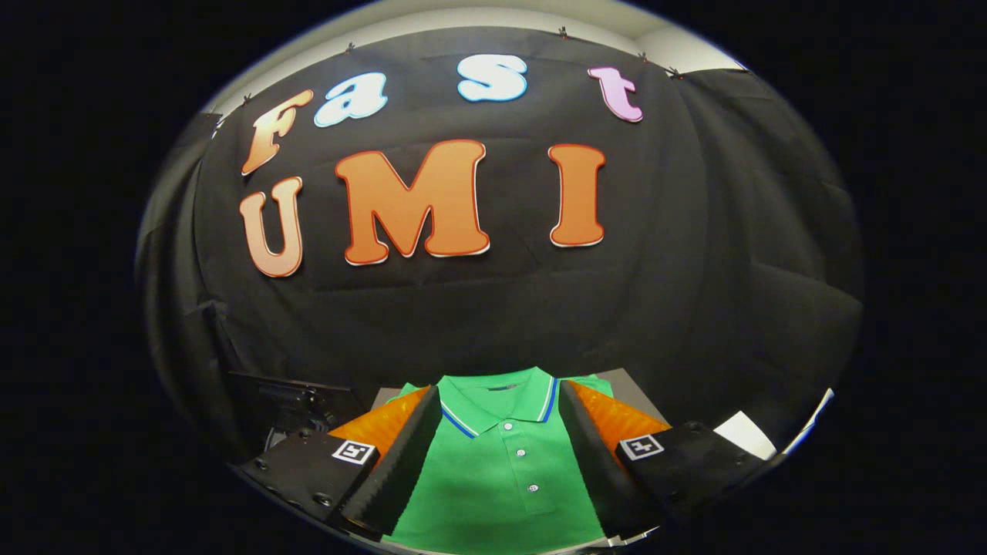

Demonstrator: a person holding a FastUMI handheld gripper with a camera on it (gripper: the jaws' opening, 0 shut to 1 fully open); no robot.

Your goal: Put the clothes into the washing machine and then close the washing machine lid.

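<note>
A green polo shirt [505, 462] with a striped collar and a buttoned placket lies flat on a grey table [636, 393], collar pointing away from me. My gripper [501, 397] hovers over it, open, with one finger on each side of the shirt's chest and nothing pinched between them. The collar sits just ahead of the fingertips [422, 416]. The shirt's sleeves are hidden behind the fingers.
A dark machine-like object [297, 408] stands to the left of the table, partly behind the left finger. A white sheet or panel [744, 433] shows at the right, beyond the right finger. The black booth cloth hangs close behind the table.
</note>
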